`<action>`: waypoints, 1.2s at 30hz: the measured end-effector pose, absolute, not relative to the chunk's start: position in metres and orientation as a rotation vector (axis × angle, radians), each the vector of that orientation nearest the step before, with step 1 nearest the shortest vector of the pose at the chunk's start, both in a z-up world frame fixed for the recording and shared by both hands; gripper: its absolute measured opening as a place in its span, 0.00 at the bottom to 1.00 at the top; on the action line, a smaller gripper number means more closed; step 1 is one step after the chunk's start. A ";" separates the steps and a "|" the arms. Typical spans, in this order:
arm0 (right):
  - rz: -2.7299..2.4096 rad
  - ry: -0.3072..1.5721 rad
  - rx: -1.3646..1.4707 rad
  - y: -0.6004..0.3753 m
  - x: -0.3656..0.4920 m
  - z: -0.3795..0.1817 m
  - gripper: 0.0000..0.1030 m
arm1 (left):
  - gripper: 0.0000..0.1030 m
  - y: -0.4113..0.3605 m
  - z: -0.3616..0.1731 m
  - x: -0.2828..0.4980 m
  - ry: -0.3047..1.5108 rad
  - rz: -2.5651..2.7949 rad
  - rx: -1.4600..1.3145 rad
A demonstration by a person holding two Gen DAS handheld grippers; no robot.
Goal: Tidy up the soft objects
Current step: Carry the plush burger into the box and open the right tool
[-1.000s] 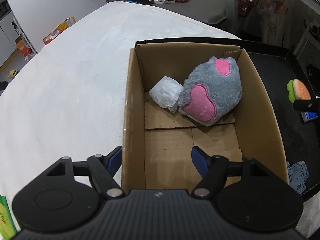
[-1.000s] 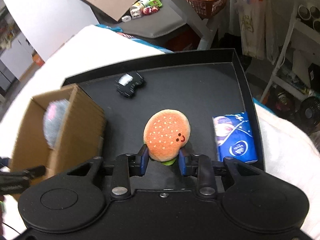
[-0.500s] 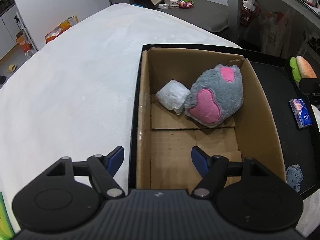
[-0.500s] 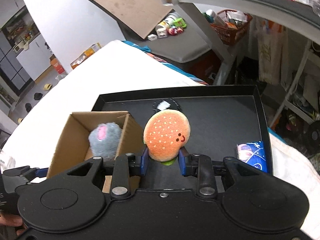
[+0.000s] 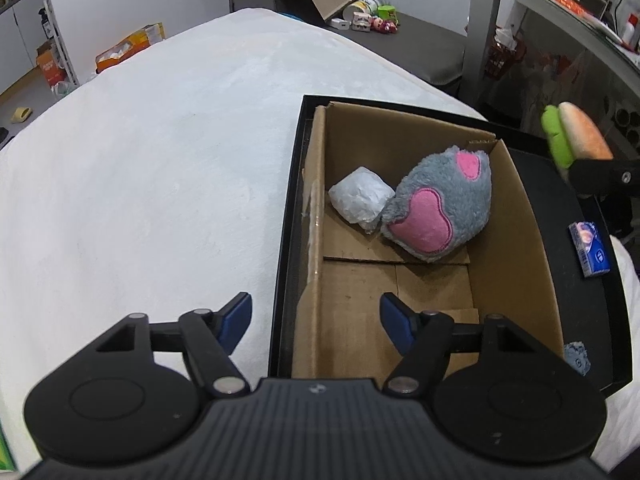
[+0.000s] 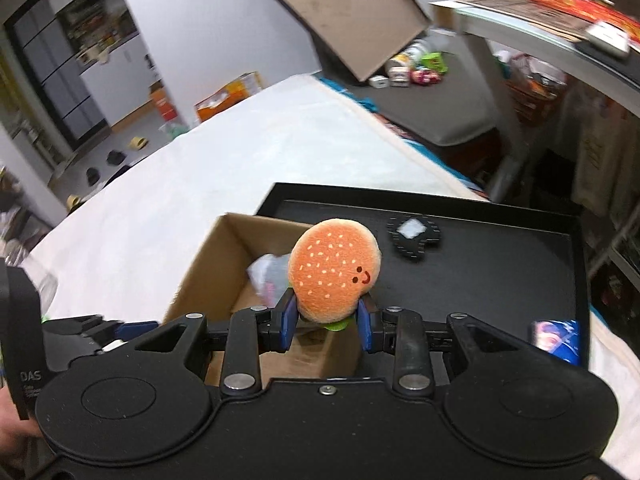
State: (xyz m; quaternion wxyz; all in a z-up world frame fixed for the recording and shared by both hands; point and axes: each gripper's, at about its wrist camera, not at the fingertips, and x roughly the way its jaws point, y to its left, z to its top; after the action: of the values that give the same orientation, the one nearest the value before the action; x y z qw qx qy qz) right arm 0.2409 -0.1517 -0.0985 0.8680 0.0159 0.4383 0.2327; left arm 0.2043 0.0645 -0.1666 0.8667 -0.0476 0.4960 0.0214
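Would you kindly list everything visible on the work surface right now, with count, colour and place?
cardboard box: one, brown, on tray's left side
tray: one, black, on white cover
plush paw: one, grey and pink, box's far end
wrapped bundle: one, white, beside plush paw
burger plush: one, orange, held above box
tissue pack: one, blue, tray's right edge
dark patch: one, black-white, far tray
left gripper: open, empty
right gripper: shut on burger plush

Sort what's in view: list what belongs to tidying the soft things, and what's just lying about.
Job in hand:
burger plush, clamped in the right gripper
cardboard box
grey and pink plush in the box
white wrapped bundle in the box
left gripper, open

Lying about:
blue packet
black tray
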 end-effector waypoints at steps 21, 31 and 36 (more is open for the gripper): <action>0.604 0.928 -0.094 -0.084 0.238 -0.103 0.31 | 0.15 0.079 -0.173 0.199 1.022 0.003 -0.195; 0.560 0.879 -0.122 -0.066 0.237 -0.107 0.50 | 0.15 0.084 -0.172 0.197 1.020 -0.003 -0.236; 0.547 0.899 -0.105 -0.073 0.234 -0.109 0.51 | 0.15 0.085 -0.172 0.197 1.021 -0.004 -0.234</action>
State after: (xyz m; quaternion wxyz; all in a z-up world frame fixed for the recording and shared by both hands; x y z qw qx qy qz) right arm 0.2341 -0.0728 -0.1089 0.8635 -0.0499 0.4289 0.2608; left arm 0.1972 0.0845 -0.1725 0.8659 -0.1117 0.4876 -0.0017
